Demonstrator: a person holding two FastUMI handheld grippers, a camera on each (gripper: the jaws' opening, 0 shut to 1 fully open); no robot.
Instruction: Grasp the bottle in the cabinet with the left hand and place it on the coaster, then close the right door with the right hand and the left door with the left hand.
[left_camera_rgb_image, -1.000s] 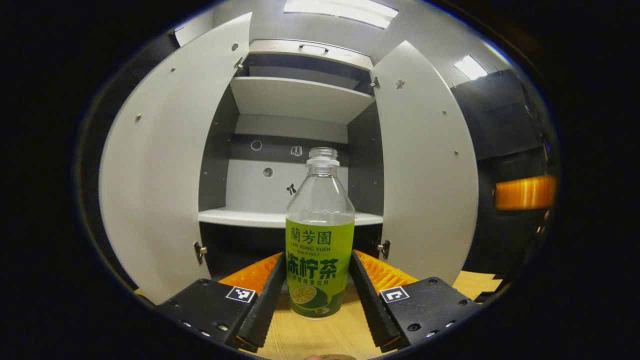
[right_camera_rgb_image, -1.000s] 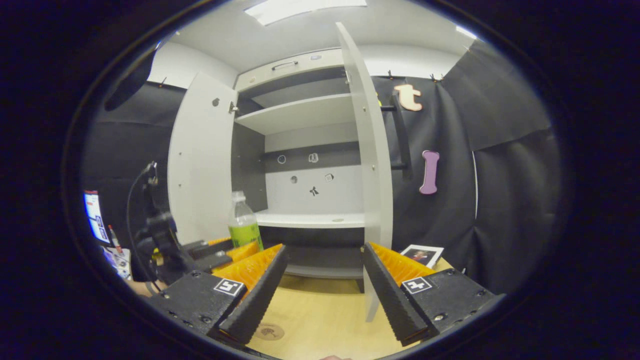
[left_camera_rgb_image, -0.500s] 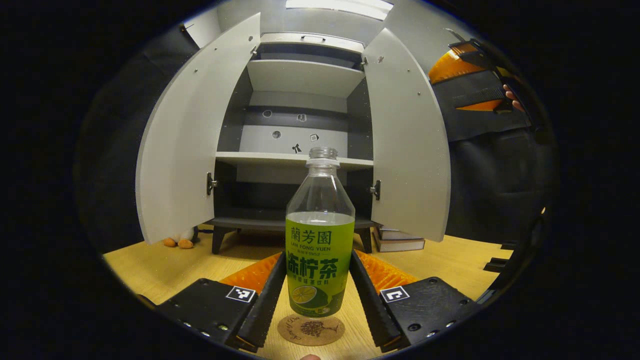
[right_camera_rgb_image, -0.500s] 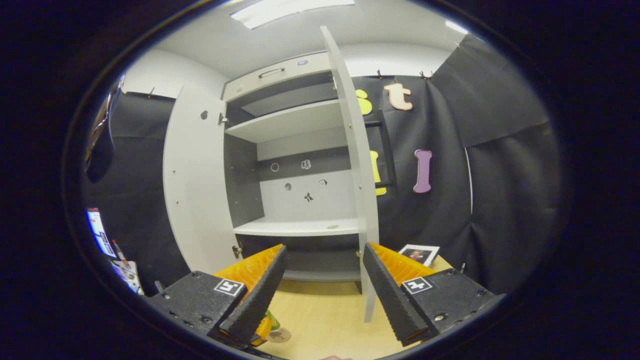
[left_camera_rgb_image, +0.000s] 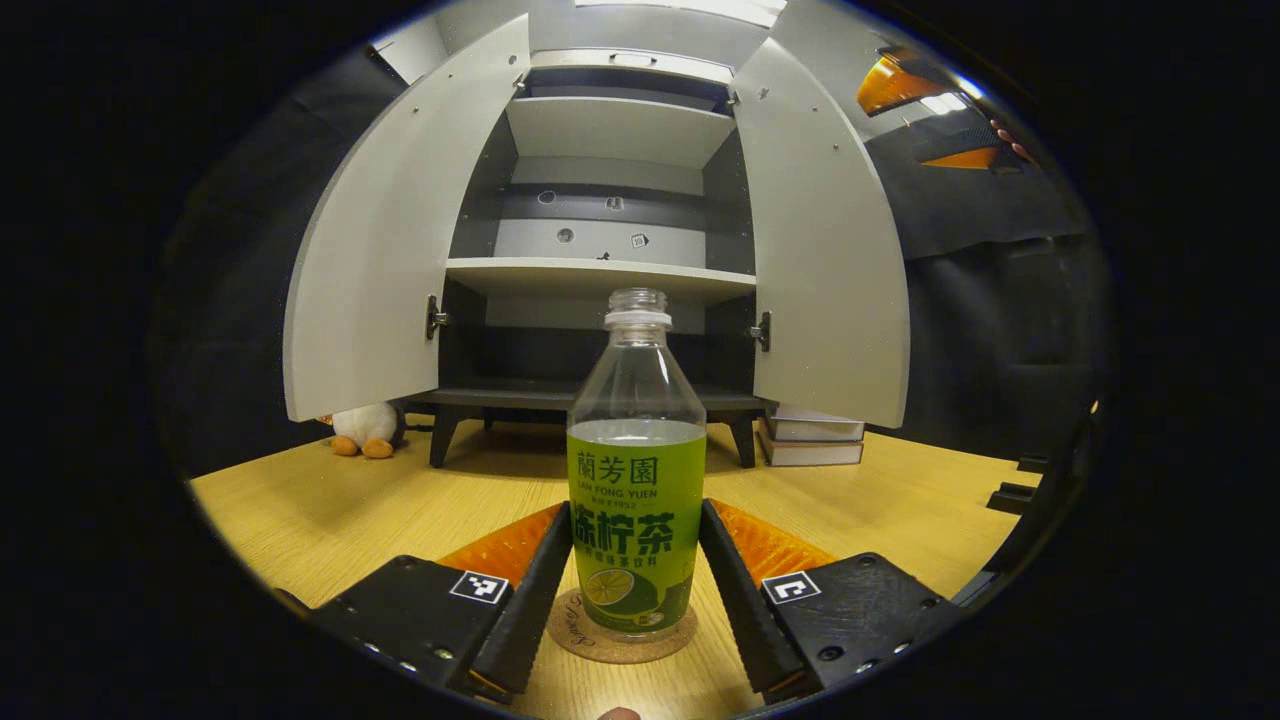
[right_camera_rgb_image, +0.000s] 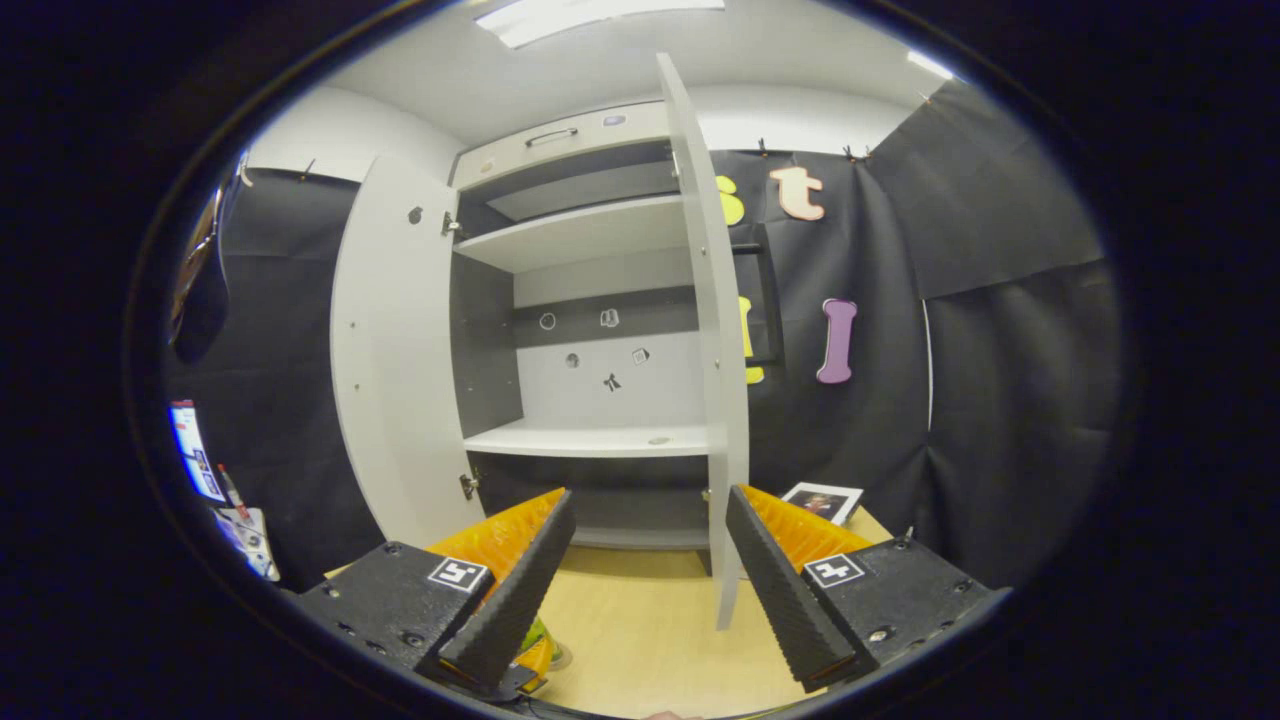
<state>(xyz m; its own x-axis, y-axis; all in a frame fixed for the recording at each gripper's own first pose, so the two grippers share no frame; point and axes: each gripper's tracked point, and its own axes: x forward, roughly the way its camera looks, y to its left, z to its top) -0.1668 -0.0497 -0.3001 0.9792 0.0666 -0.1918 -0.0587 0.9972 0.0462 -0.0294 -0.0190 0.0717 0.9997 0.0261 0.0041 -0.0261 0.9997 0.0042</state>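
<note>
The left gripper clasped the green-labelled bottle on the coaster; the right gripper gaped beside the open right door's edge.

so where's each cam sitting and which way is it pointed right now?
Left gripper view: low over the table, facing the open cabinet; own fingers flank the bottle on the coaster.
Right gripper view: higher, facing the right door edge-on; own fingers apart, holding nothing.
Shared: cabinet, both doors, table.
</note>
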